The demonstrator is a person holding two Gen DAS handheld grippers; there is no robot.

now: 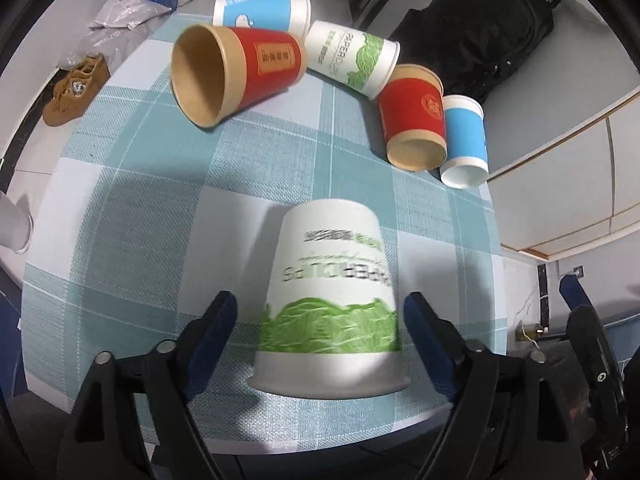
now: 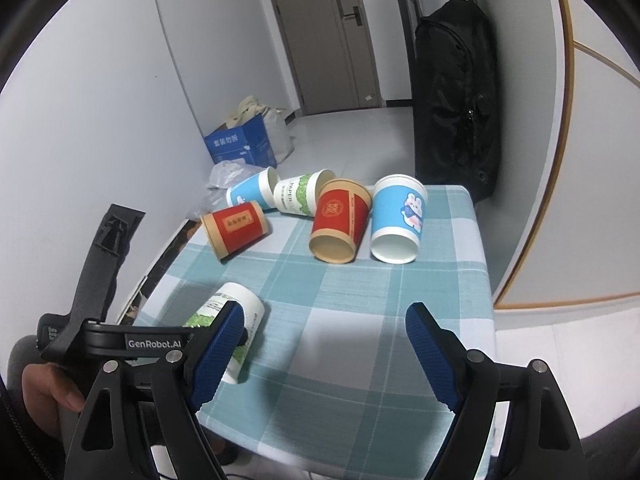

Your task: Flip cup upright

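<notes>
A white paper cup with green leaf print (image 1: 332,300) lies between the open jaws of my left gripper (image 1: 320,316), near the front edge of the checked table; the fingers stand beside it with small gaps. In the right wrist view the same cup (image 2: 236,312) lies on its side at the table's left, with the left gripper around it. My right gripper (image 2: 324,328) is open and empty above the table's front part. Several more cups lie on their sides at the back: a red one (image 1: 236,72), a white-green one (image 1: 352,56), a red one (image 1: 416,120), and blue ones (image 1: 464,140).
The table has a blue-white checked cloth (image 2: 360,304). A black bag (image 2: 456,100) hangs at the wall behind the table's right side. A blue box (image 2: 240,144) and plastic bags lie on the floor at the left. A brown shoe (image 1: 76,88) lies on the floor.
</notes>
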